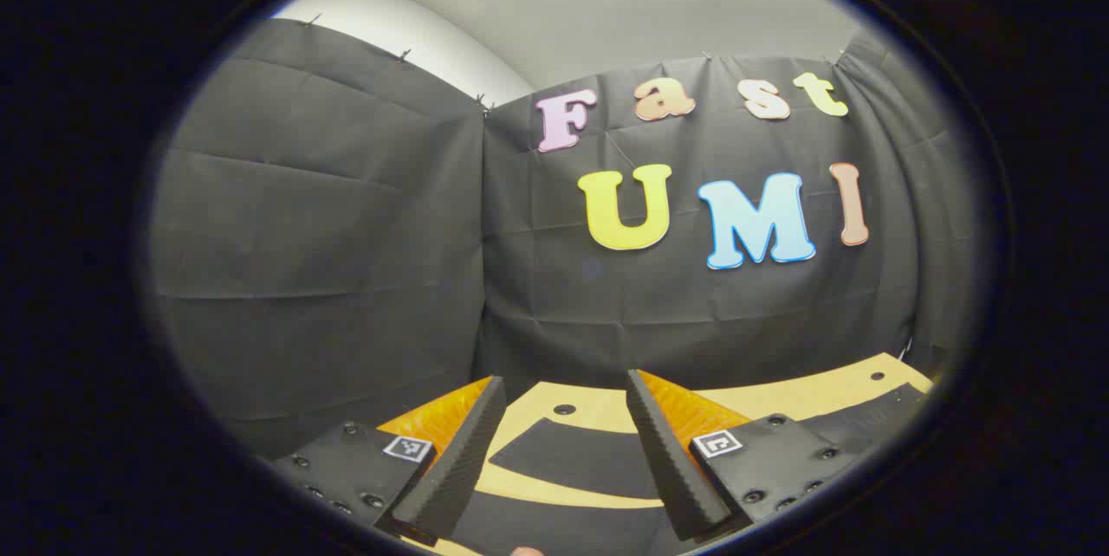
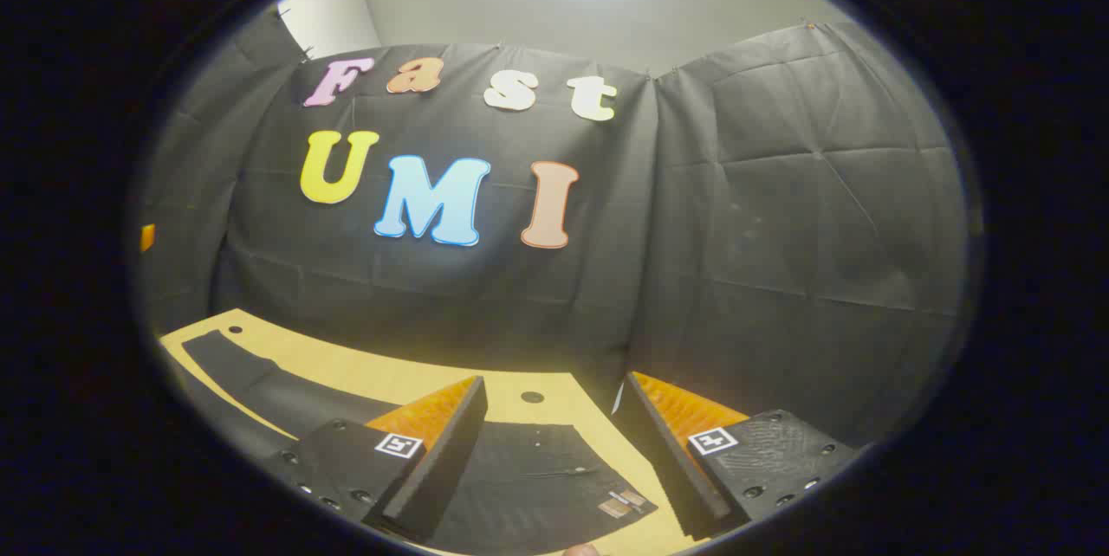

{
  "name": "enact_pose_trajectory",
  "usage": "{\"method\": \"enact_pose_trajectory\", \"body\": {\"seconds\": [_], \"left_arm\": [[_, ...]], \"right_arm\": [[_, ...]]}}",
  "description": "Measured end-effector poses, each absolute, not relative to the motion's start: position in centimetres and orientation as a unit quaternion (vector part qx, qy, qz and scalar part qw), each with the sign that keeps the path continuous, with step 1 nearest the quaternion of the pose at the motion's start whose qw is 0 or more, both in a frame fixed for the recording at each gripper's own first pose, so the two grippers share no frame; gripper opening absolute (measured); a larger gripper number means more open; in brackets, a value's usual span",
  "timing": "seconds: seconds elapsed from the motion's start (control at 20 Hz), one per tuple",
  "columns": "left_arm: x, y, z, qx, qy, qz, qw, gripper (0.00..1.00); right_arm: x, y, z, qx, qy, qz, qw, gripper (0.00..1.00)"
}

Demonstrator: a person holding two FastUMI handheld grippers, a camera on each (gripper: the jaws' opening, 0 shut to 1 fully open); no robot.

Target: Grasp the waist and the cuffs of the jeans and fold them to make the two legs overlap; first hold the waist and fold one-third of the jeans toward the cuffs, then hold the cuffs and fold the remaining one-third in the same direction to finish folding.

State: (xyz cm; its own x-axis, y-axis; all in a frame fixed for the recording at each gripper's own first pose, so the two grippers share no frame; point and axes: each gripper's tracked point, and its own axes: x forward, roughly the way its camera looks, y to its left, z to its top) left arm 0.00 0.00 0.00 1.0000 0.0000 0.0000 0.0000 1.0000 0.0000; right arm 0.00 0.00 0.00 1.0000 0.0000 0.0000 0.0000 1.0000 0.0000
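Observation:
The black jeans [image 2: 528, 469] lie flat on a yellow wooden table [image 2: 390, 374]. In the right gripper view the waist end with a small brown patch [image 2: 624, 504] sits below and between the fingers, and one leg [image 2: 260, 383] runs off to the left. My right gripper [image 2: 554, 379] is open above the waist, holding nothing. In the left gripper view, black denim [image 1: 576, 461] lies under the open left gripper [image 1: 563, 379], with more of it at the right [image 1: 866, 426]. Both grippers hover clear of the cloth.
The booth's black cloth wall stands close behind the table's far edge [image 1: 780, 396] in both views. Small round holes [image 1: 564, 409] [image 2: 532, 397] dot the tabletop. A fingertip of the holding hand [image 1: 524, 551] peeks in at the bottom.

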Motion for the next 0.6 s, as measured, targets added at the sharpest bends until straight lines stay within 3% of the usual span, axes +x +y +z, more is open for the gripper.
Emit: {"method": "enact_pose_trajectory", "body": {"seconds": [0.6], "left_arm": [[0.0, 0.1, -0.3, -0.008, 0.010, 0.006, 1.000, 0.93]], "right_arm": [[0.8, 1.7, 0.1, 0.011, 0.008, 0.000, 1.000, 0.94]]}}
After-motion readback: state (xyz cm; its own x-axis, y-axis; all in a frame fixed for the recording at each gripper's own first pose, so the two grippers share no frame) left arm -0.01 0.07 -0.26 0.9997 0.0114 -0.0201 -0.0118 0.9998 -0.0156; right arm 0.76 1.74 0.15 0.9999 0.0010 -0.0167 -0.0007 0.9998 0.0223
